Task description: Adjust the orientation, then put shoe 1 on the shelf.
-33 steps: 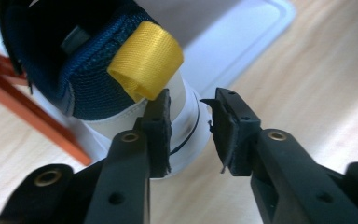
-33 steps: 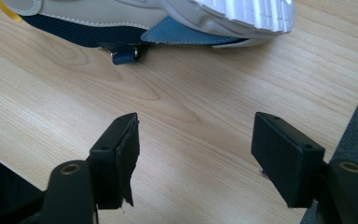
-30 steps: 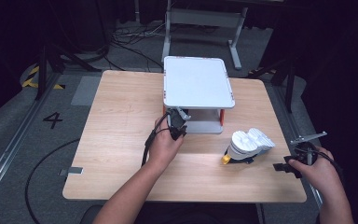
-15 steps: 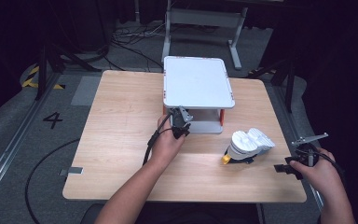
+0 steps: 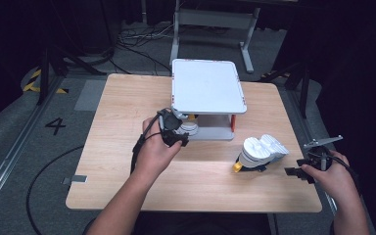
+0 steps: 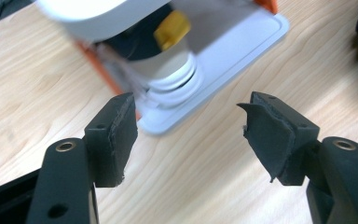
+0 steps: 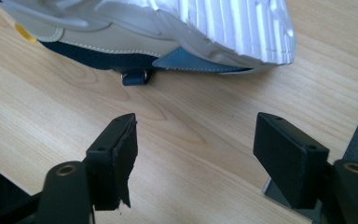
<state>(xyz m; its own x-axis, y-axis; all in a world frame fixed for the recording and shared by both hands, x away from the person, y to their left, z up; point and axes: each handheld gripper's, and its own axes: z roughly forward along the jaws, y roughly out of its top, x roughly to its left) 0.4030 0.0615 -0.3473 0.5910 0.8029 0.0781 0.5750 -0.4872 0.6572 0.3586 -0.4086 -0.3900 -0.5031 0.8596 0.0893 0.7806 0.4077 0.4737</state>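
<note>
A white shoe [image 5: 190, 128] sat on the lower shelf of the small white rack [image 5: 208, 85], mostly hidden beneath its top (blurred in the left gripper view). The left gripper [image 6: 189, 123] gaped wide and empty just before it. The right gripper [image 7: 196, 156], equally spread, held nothing near the second shoe [image 5: 259, 152] lying on the table [image 5: 117, 122].

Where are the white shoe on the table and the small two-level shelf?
white shoe [image 5: 262, 151], high view, on its ribbed sole.
two-level shelf [image 5: 206, 85], high view, on its white top board.
</note>
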